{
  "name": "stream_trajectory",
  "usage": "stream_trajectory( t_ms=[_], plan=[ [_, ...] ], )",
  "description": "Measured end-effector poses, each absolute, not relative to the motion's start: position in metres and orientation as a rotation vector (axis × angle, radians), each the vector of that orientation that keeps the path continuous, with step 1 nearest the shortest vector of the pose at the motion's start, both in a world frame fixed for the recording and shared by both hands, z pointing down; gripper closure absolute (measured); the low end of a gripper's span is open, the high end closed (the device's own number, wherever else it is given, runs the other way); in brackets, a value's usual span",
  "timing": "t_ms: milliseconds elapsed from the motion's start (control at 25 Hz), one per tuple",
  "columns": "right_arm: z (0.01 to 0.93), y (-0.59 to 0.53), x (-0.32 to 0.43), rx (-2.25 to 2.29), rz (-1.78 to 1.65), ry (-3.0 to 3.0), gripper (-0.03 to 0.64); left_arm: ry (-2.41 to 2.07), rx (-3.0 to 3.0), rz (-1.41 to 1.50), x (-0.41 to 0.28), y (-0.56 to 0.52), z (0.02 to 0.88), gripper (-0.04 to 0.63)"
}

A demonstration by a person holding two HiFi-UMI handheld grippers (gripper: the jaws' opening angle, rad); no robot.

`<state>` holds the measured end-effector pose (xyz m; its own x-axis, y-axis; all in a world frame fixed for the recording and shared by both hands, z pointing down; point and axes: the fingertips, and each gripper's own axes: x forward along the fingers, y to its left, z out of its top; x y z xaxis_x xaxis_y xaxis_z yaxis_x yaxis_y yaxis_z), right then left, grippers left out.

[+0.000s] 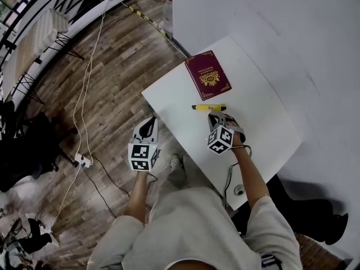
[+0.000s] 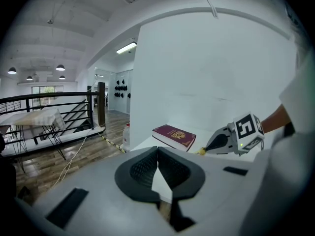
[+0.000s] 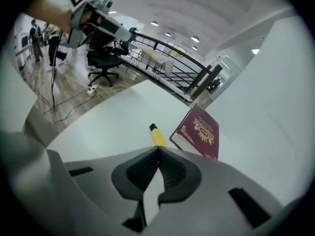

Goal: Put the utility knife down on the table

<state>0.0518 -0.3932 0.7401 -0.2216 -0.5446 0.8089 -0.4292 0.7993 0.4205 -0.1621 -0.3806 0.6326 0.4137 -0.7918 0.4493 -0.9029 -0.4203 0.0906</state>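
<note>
A yellow utility knife [image 1: 209,107] lies flat on the white table [image 1: 259,139], just in front of a maroon book [image 1: 208,75]. My right gripper [image 1: 216,117] hovers just on the near side of the knife, its jaws shut with nothing between them. In the right gripper view the knife [image 3: 157,135] shows just beyond the closed tips, with the book [image 3: 199,132] to its right. My left gripper [image 1: 149,124] hangs off the table's left edge over the floor, jaws shut and empty. In the left gripper view I see the book [image 2: 173,136] and the right gripper [image 2: 206,149].
A white wall panel [image 1: 281,16] stands behind the table. White cables and a power strip [image 1: 83,161] lie on the wooden floor at the left. A railing and a small folding table [image 1: 39,35] stand at the far left. An office chair [image 3: 101,63] stands across the room.
</note>
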Motion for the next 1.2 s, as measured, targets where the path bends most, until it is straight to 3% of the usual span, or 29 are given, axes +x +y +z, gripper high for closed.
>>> stream_trajectory(
  t_ms=[560,1200],
  plan=[
    [0.668,-0.365,0.047,1.242,0.325,-2.125,0.618,-1.471,2.404,0.442,-0.160,-0.361,0.605,0.588],
    [0.585,-0.375,0.048,1.462,0.201,-2.235,0.618,-1.505,2.486,0.382,-0.163,-0.366,0.561,0.589]
  ],
)
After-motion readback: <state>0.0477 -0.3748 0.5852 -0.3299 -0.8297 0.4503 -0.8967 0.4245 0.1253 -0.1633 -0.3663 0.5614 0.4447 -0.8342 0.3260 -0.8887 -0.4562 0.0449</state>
